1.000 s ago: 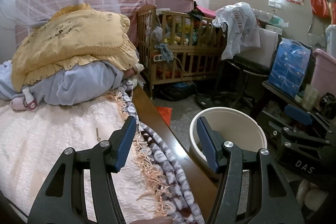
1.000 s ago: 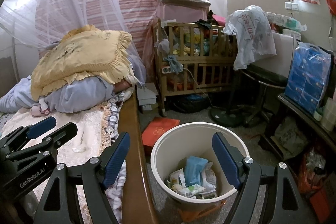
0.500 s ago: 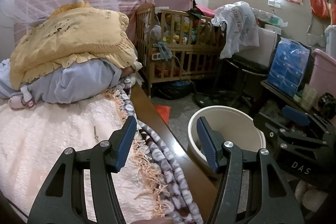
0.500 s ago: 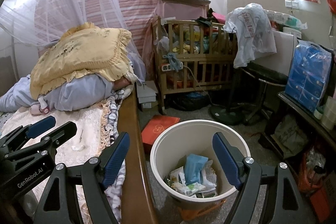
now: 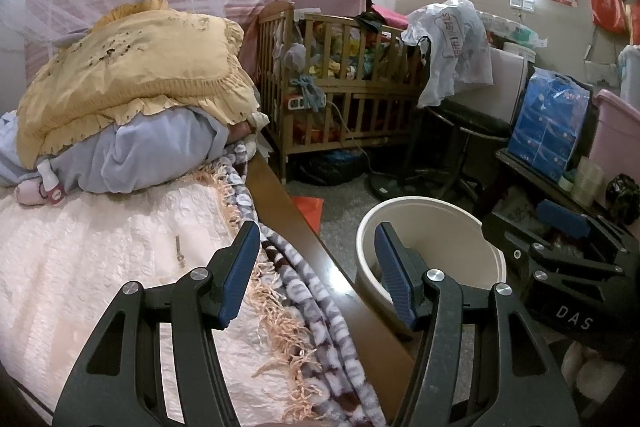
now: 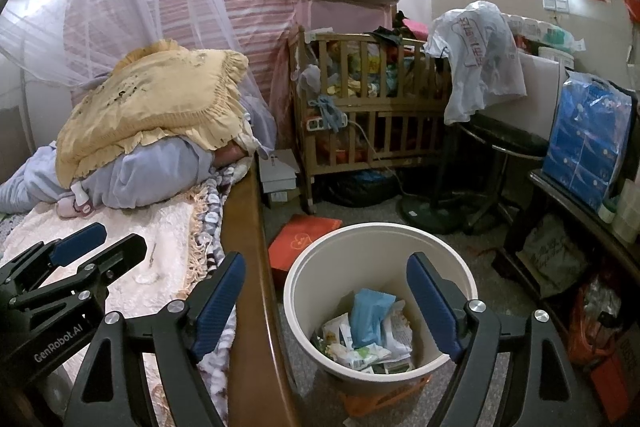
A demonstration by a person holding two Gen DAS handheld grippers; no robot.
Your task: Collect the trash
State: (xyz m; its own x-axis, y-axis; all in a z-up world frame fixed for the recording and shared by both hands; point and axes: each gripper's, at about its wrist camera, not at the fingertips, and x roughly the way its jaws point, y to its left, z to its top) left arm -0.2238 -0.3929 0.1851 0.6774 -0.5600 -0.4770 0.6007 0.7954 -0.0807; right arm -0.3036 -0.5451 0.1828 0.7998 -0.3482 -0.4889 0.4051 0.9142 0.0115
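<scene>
A cream waste bin (image 6: 380,303) stands on the floor beside the bed and holds trash (image 6: 370,331), a blue packet and white wrappers. My right gripper (image 6: 326,307) is open and empty, hovering above the bin. My left gripper (image 5: 316,273) is open and empty over the bed's wooden edge, with the bin's rim (image 5: 428,247) to its right. The left gripper also shows at the lower left of the right wrist view (image 6: 72,263). A small screw-like piece (image 5: 179,247) lies on the white quilt (image 5: 100,259).
A yellow cushion (image 6: 156,107) and blue bedding are piled on the bed. A wooden crib (image 6: 372,115) stands behind. A red box (image 6: 300,243) lies on the floor by the bin. A black stool (image 6: 504,143) and a shelf with a blue pack (image 6: 588,143) are at the right.
Both views have shifted slightly; the scene sits a little lower and left in the left wrist view. Both grippers stay open and empty. The bin's contents are unchanged.
</scene>
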